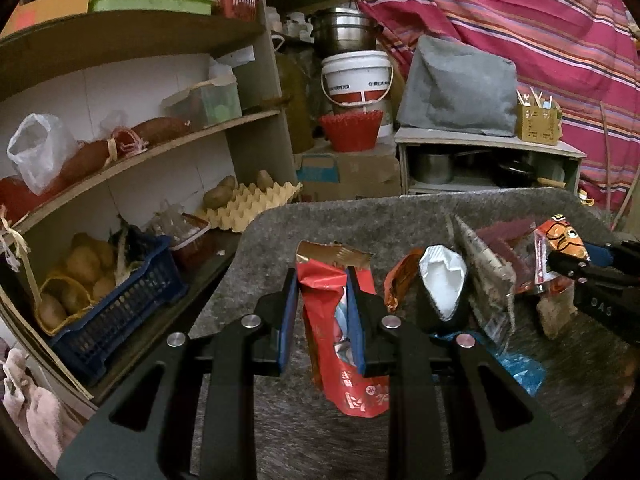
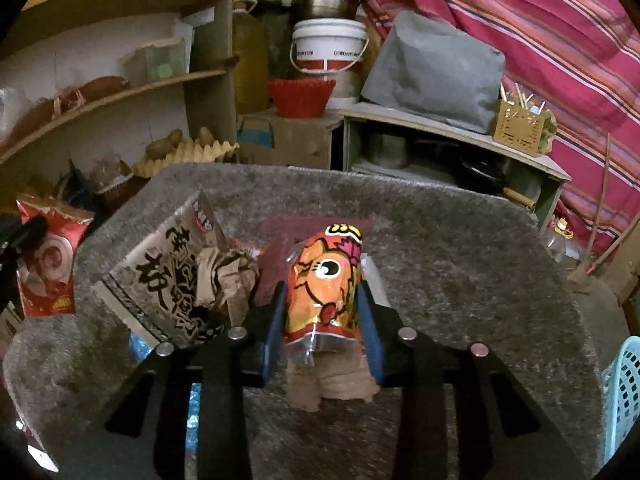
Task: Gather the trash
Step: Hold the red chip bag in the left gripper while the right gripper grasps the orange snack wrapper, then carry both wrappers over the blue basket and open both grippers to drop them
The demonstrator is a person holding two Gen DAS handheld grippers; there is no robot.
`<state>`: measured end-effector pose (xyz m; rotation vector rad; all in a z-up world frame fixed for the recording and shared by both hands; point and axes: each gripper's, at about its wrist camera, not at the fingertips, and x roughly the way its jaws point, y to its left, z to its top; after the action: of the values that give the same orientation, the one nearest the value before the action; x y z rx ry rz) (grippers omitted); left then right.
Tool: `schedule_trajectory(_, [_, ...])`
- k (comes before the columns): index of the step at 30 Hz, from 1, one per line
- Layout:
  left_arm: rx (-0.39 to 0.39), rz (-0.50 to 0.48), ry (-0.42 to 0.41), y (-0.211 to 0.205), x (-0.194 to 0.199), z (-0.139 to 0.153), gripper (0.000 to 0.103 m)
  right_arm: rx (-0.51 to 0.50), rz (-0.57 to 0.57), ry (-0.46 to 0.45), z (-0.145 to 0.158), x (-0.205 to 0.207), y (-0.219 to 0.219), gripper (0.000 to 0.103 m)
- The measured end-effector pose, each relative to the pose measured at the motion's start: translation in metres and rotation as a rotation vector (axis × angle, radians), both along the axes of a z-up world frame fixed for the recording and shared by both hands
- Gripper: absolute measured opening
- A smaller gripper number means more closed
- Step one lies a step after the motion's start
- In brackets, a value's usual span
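We see the left gripper point(image 1: 322, 312) with its fingers pinching a red snack bag point(image 1: 344, 344) upright between them, while the right gripper point(image 2: 320, 332) has its fingers clamped on an orange cartoon wrapper point(image 2: 324, 288) above the grey-felted bench point(image 2: 460, 272).

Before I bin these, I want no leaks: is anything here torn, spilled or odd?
The red snack bag in the left gripper has a ragged, torn-open top. The orange packet in the right gripper looks intact. No spill shows on the grey mat.
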<state>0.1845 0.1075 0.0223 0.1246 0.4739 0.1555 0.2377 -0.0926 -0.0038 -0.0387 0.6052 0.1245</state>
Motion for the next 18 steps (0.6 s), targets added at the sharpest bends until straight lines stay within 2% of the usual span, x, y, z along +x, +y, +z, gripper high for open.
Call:
schedule_trajectory(10, [-0.016,-0.042,-0.059,-0.032,-0.017,0.024,0.022,0.044,-0.024,-0.056,0.026,-0.029,-0.042,0.034])
schedule_trajectory(18, [-0.031,-0.092,-0.068,-0.066,-0.024,0.030,0.022,0.133,-0.091,-0.019,0.026,-0.043,-0.109,0.034])
